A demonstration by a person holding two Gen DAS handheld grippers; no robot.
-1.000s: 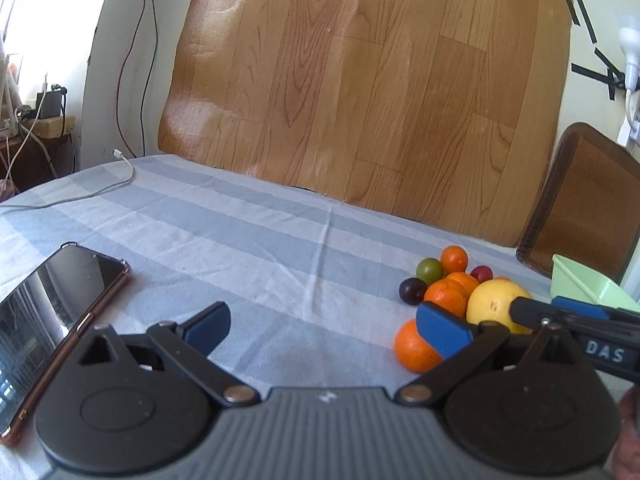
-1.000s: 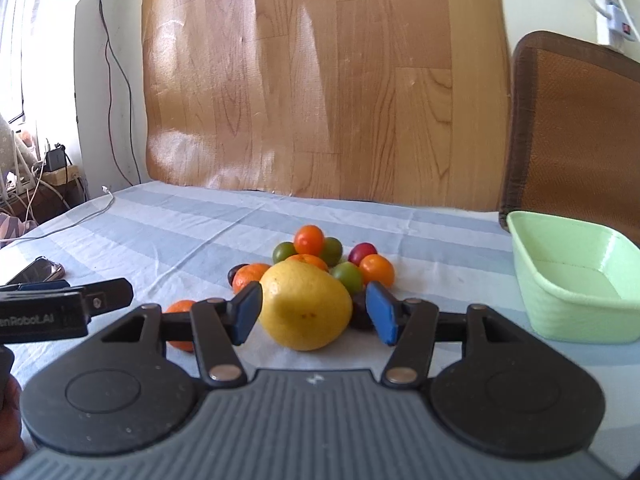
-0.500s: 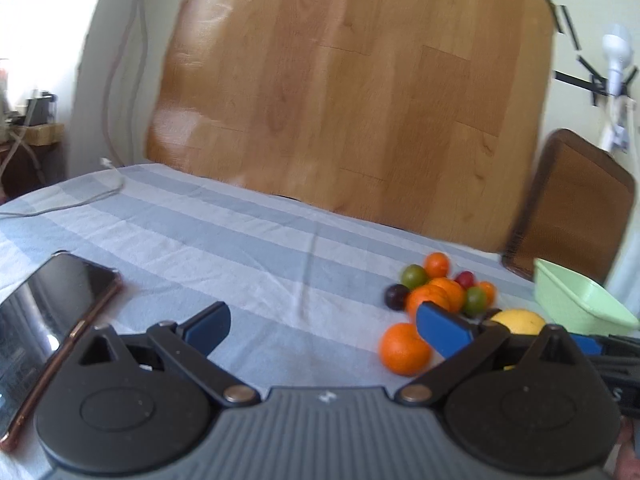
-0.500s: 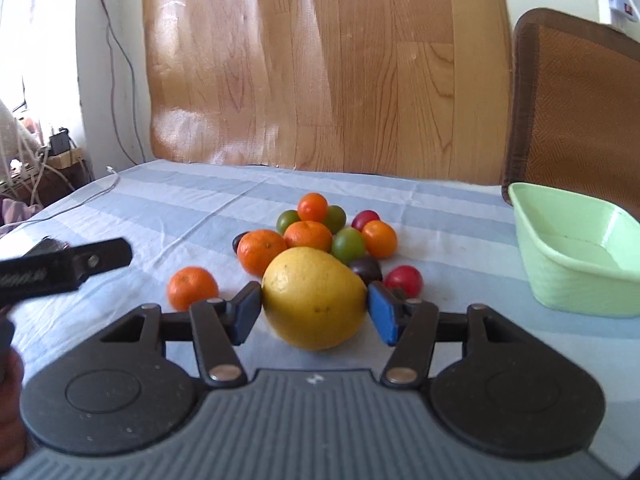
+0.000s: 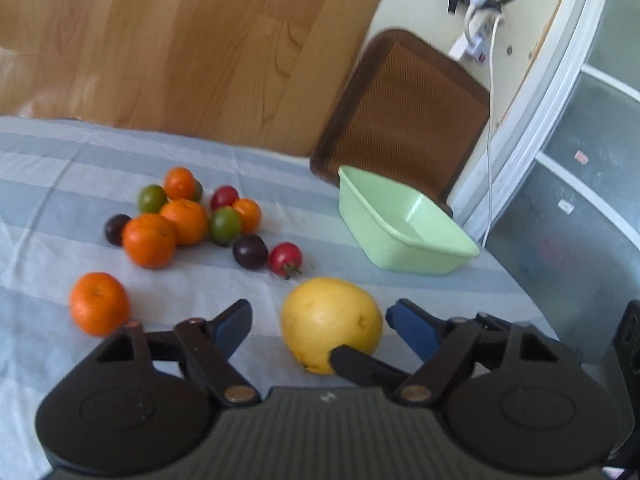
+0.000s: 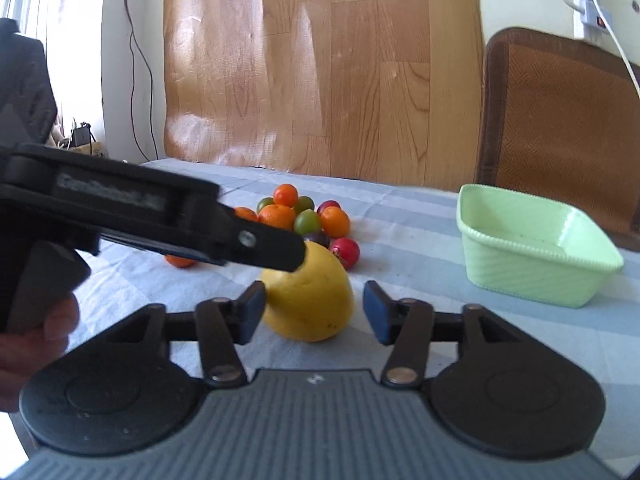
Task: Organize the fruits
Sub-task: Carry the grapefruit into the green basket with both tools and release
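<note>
A large yellow fruit [image 5: 332,318] [image 6: 310,300] appears to rest on the striped cloth in front of the heap. My left gripper [image 5: 320,326] straddles it. Its jaws are closing, with a gap still showing at each blue pad. Between the fingers of my right gripper [image 6: 314,316] lies the same fruit. The left pad touches it and a narrow gap shows at the right pad. One black fingertip [image 6: 290,256] of the left gripper rests against the fruit's far top. A heap of tangerines [image 5: 150,240] [image 6: 276,216], green, dark and red fruits lies behind.
A pale green basin [image 5: 362,220] [image 6: 520,272] stands empty at the right, before a brown chair back [image 5: 400,108] [image 6: 560,120]. One tangerine [image 5: 99,304] lies apart at the left. A red fruit [image 5: 285,258] [image 6: 346,250] sits just behind the yellow one. A hand [image 6: 36,344] holds the left gripper.
The left gripper swung right, away from the phone, onto the yellow fruit, and its jaws narrowed. The right gripper drew the fruit out of the heap; it no longer fills those jaws.
</note>
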